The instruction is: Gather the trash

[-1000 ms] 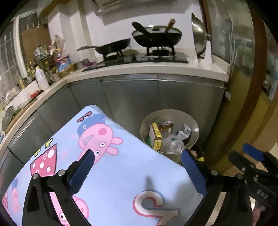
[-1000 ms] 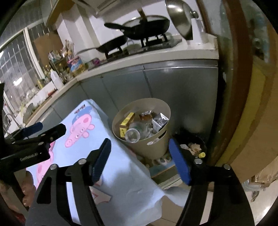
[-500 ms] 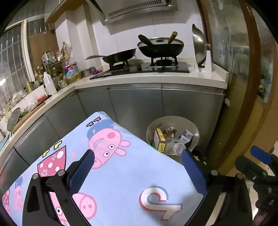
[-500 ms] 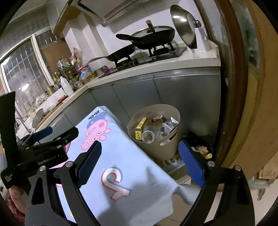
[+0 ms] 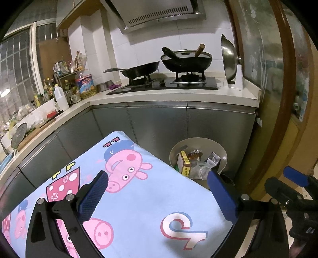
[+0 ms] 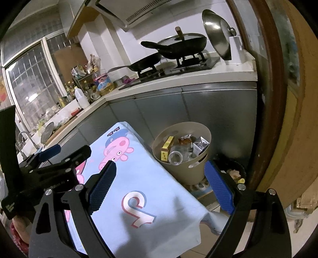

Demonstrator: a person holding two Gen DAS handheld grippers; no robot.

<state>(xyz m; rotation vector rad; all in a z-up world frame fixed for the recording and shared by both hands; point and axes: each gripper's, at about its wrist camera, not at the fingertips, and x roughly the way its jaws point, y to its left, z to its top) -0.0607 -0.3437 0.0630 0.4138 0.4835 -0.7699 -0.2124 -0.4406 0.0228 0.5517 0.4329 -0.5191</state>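
We are in a home kitchen. A gas hob point(image 5: 171, 84) on the white counter point(image 5: 178, 97) carries two black pans under a range hood point(image 5: 157, 15). Oil bottles point(image 5: 59, 95) crowd the counter's left corner, and a cartoon-print tablecloth point(image 5: 139, 198) lies in the foreground.

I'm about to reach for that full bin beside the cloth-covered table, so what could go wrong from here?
The bin looks heaped: the clear jar and yellow box sit near the rim and might spill if tipped. The tablecloth corner hangs loose and could snag the right claw. Both claws are open, holding nothing.
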